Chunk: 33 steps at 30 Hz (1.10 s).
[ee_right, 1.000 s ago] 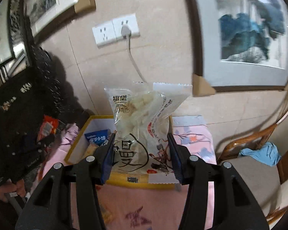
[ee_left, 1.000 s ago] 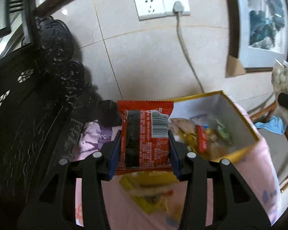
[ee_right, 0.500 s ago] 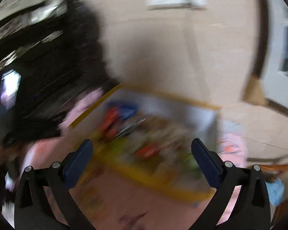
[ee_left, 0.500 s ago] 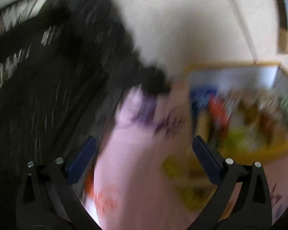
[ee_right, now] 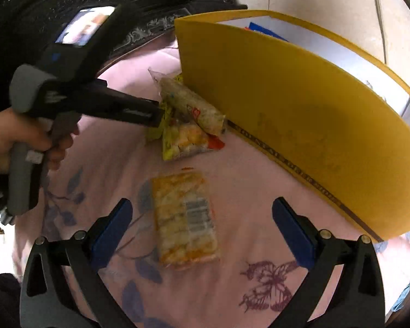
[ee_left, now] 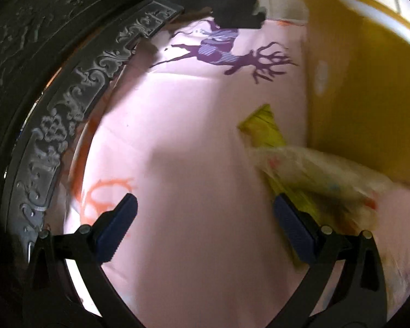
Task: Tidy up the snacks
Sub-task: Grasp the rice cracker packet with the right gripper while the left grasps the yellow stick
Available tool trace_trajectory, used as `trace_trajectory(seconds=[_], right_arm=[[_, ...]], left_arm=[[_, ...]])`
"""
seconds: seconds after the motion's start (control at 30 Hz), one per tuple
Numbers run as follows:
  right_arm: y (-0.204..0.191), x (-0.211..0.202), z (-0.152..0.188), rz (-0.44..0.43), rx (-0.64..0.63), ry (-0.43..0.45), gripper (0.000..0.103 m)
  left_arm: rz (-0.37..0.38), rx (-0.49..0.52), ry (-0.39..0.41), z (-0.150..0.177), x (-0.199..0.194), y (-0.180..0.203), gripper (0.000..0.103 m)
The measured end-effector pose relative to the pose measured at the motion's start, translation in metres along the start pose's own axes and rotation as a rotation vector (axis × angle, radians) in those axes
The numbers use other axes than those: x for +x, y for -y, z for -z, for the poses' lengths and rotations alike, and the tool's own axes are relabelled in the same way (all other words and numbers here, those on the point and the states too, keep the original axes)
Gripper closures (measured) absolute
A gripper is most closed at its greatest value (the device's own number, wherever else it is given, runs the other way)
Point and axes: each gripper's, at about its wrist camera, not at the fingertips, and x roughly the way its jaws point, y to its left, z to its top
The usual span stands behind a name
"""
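My left gripper (ee_left: pixel 205 218) is open and empty, low over the pink cloth. A yellow packet (ee_left: pixel 262 125) and a clear packet (ee_left: pixel 314 175) lie just beyond its right finger, against the yellow box (ee_left: pixel 355 87). My right gripper (ee_right: pixel 202 218) is also open. An orange cracker packet (ee_right: pixel 183 218) lies flat on the cloth between its fingers, untouched. In the right wrist view the left gripper (ee_right: pixel 154 116) reaches in from the left. Its tips are at a small pile, a clear roll packet (ee_right: pixel 191 106) on a yellow packet (ee_right: pixel 183 142), beside the yellow box (ee_right: pixel 287 109).
Dark carved wooden furniture (ee_left: pixel 54 95) borders the pink cloth (ee_left: pixel 191 150) on the left and at the back. A person's hand (ee_right: pixel 13 136) holds the left gripper's handle. The box's tall yellow wall stands close on the right, with several snacks inside.
Both grippers have let go of their packets, the red one on the left and the white bag on the right. With jaws wide, they have dropped from above the box toward the cloth.
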Motion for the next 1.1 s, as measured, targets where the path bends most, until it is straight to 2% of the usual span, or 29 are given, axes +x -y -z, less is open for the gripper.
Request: trace_trajectory(seconds=[0.1,0.2,0.3,0.37,0.43,0.5,0.53,0.6,0.67,0.73,0.8,0.87,0.9,0.93,0.97,1.0,1.1], right_arm=[[0.000,0.009,0.006,-0.014,0.032,-0.018,0.001],[-0.001,0.016,0.011,-0.008,0.056,-0.026,0.001],[0.000,0.015,0.017,-0.008,0.089,-0.017,0.001],[-0.001,0.016,0.025,-0.006,0.095,-0.032,0.001],[-0.004,0.024,0.033,0.035,0.076,-0.064,0.001],[-0.011,0.021,0.039,0.040,0.054,-0.055,0.006],[-0.016,0.019,0.042,0.061,0.041,-0.050,0.010],[-0.021,0.014,0.044,0.091,0.035,-0.034,0.040],[-0.019,0.007,0.044,0.106,0.087,-0.038,0.055],[-0.014,0.002,0.043,0.075,0.164,-0.067,0.055],[-0.012,-0.004,0.046,0.040,0.230,-0.072,0.056],[-0.014,-0.010,0.052,0.017,0.259,-0.074,0.056],[-0.016,-0.016,0.054,0.016,0.272,-0.072,0.055],[-0.017,-0.026,0.058,0.009,0.295,-0.066,0.055],[-0.020,-0.031,0.062,-0.001,0.313,-0.065,0.055],[-0.019,-0.035,0.067,-0.010,0.330,-0.067,0.055],[-0.019,-0.037,0.078,-0.006,0.370,-0.091,0.055]], left_arm=[[0.102,-0.088,-0.024,-0.010,0.011,-0.010,0.004],[0.160,-0.165,-0.039,-0.009,0.019,-0.018,0.004],[0.171,-0.181,-0.076,-0.005,0.017,-0.018,0.003],[0.154,-0.173,-0.050,-0.002,0.015,-0.014,0.002],[0.149,-0.161,-0.008,-0.001,0.013,-0.012,0.003],[0.221,-0.161,-0.023,-0.001,0.014,-0.014,0.029],[0.221,-0.136,-0.017,-0.002,0.011,-0.014,0.034],[0.276,-0.050,0.003,-0.001,0.004,-0.005,0.072],[0.314,-0.022,-0.003,0.000,0.000,0.003,0.087],[0.372,-0.005,-0.007,0.004,-0.005,0.011,0.093],[0.374,0.009,-0.008,0.007,-0.007,0.014,0.096],[0.406,0.001,-0.030,0.008,-0.011,0.011,0.096],[0.414,-0.020,-0.034,0.009,-0.014,0.007,0.088],[0.406,-0.064,-0.032,0.011,-0.019,-0.002,0.073],[0.400,-0.102,-0.021,0.011,-0.021,-0.008,0.029],[0.401,-0.156,0.019,0.011,-0.024,-0.014,0.019],[0.470,-0.158,-0.016,0.006,-0.019,-0.009,0.019]])
